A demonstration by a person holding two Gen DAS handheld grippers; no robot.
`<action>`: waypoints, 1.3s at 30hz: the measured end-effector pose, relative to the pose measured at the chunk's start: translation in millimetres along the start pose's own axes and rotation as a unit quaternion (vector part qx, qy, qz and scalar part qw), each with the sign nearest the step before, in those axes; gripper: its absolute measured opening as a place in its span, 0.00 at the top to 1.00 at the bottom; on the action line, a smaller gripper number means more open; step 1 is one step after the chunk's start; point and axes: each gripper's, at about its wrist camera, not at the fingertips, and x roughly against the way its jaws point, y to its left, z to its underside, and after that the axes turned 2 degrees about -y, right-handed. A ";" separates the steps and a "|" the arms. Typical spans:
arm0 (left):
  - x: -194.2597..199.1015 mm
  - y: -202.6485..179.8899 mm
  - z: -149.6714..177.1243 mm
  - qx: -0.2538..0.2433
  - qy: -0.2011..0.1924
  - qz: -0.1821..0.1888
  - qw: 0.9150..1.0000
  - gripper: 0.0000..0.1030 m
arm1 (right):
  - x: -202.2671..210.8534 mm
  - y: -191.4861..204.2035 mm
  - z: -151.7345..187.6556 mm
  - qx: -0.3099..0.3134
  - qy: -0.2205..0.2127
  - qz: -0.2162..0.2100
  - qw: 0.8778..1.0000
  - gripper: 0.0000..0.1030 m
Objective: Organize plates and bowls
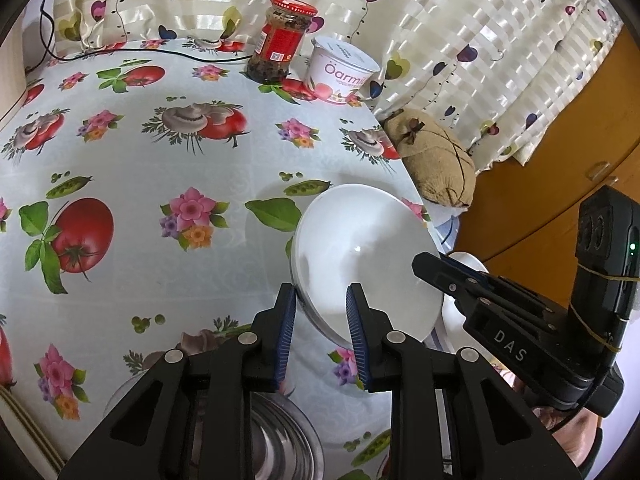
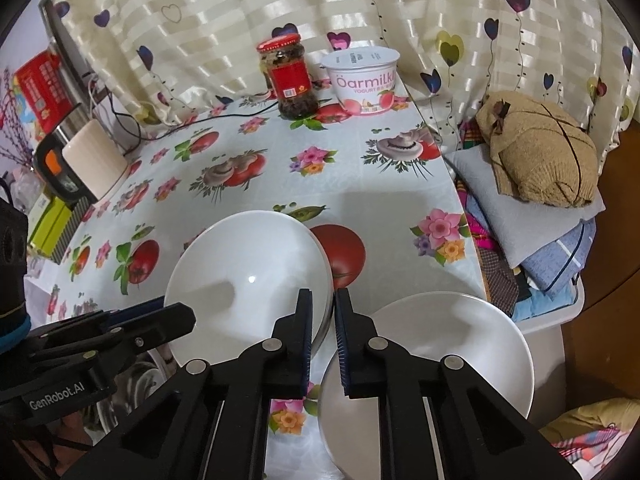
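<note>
On a flower-print table (image 2: 248,148), the left gripper (image 1: 321,306) tilts a white bowl (image 1: 360,256) up by its rim, jaws clamped across the near edge, seemingly to nest it. The right gripper (image 2: 323,312) hovers between it and a second bowl (image 2: 440,352), jaws nearly closed, empty. Two bowls, one jar (image 2: 289,80), one yogurt tub (image 2: 364,80).

A lived-in home, plainly: table (image 2: 280,184) under an oilcloth printed with tomatoes, mushrooms and flowers, heart-patterned curtain (image 2: 240,12) across the top of the frame, sauce jar (image 2: 289,80) and yogurt tub (image 2: 364,80) at upper centre. Folded bedding (image 2: 532,248) and a brown cushion (image 2: 540,152) piled at right, kettle (image 2: 72,164) and cables at left.
</note>
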 end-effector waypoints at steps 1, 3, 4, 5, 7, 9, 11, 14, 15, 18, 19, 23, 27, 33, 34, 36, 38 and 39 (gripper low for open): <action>0.3 -0.2 0.2 0.000 0.000 -0.001 1.000 0.76 | -0.7 -0.2 -0.2 0.000 0.000 0.000 1.000 0.89; 1.3 0.3 0.4 0.000 0.001 -0.002 1.000 0.77 | -0.9 -0.2 0.2 -0.001 0.001 0.000 1.000 0.89; 2.1 0.3 0.5 0.000 0.000 -0.003 1.000 0.77 | -0.6 0.1 -0.3 -0.001 0.001 0.000 1.000 0.89; 2.2 0.4 0.6 -0.001 0.000 -0.004 1.000 0.77 | -0.6 0.2 -0.2 -0.001 0.001 0.000 1.000 0.89; 3.7 0.2 0.7 -0.001 -0.002 -0.006 1.000 0.77 | -0.3 0.6 -0.4 -0.001 0.001 -0.002 1.000 0.89; 5.8 0.5 1.0 -0.001 -0.002 -0.007 1.000 0.77 | 0.2 0.9 -0.4 0.000 0.000 -0.001 1.000 0.89; 8.0 0.7 0.9 -0.002 -0.004 -0.007 1.000 0.77 | 2.3 2.5 -1.0 0.000 -0.002 -0.001 1.000 0.89; 12.4 0.6 0.3 -0.002 -0.009 -0.007 1.000 0.77 | 6.5 5.8 -2.6 0.002 -0.006 -0.001 1.000 0.89; 14.3 0.5 0.2 -0.002 -0.011 -0.008 1.000 0.77 | 8.1 7.0 -3.0 0.002 -0.007 -0.001 1.000 0.89; 20.5 1.0 0.3 -0.002 -0.015 -0.008 1.000 0.77 | 13.3 11.9 -4.2 0.003 -0.011 -0.003 1.000 0.89; 22.7 1.2 0.5 -0.002 -0.016 -0.009 1.000 0.77 | 15.0 13.6 -4.4 0.003 -0.012 -0.003 1.000 0.89; 30.7 0.4 2.4 -0.004 -0.020 -0.009 1.000 0.77 | 22.9 19.9 -5.2 0.004 -0.018 -0.006 1.000 0.89; 40.0 0.1 4.5 -0.004 -0.024 -0.009 1.000 0.77 | 30.8 25.1 -5.1 0.006 -0.023 -0.008 1.000 0.89; 55.2 1.3 9.1 -0.003 -0.032 -0.007 0.999 0.77 | 43.7 36.2 -3.0 0.013 -0.030 -0.008 0.999 0.89; 57.4 1.4 9.6 -0.003 -0.034 -0.007 0.999 0.77 | 45.8 37.5 -2.6 0.014 -0.032 -0.008 0.999 0.89; 63.2 2.3 11.6 -0.002 -0.037 -0.008 0.999 0.77 | 50.1 41.6 -1.8 0.016 -0.034 -0.009 0.999 0.89; 68.7 3.6 14.0 -0.002 -0.040 -0.009 0.999 0.77 | 53.3 45.7 -0.2 0.019 -0.035 -0.009 0.999 0.89; 71.5 4.6 15.2 -0.001 -0.041 -0.010 0.999 0.77 | 54.8 48.1 0.6 0.020 -0.035 -0.009 0.999 0.89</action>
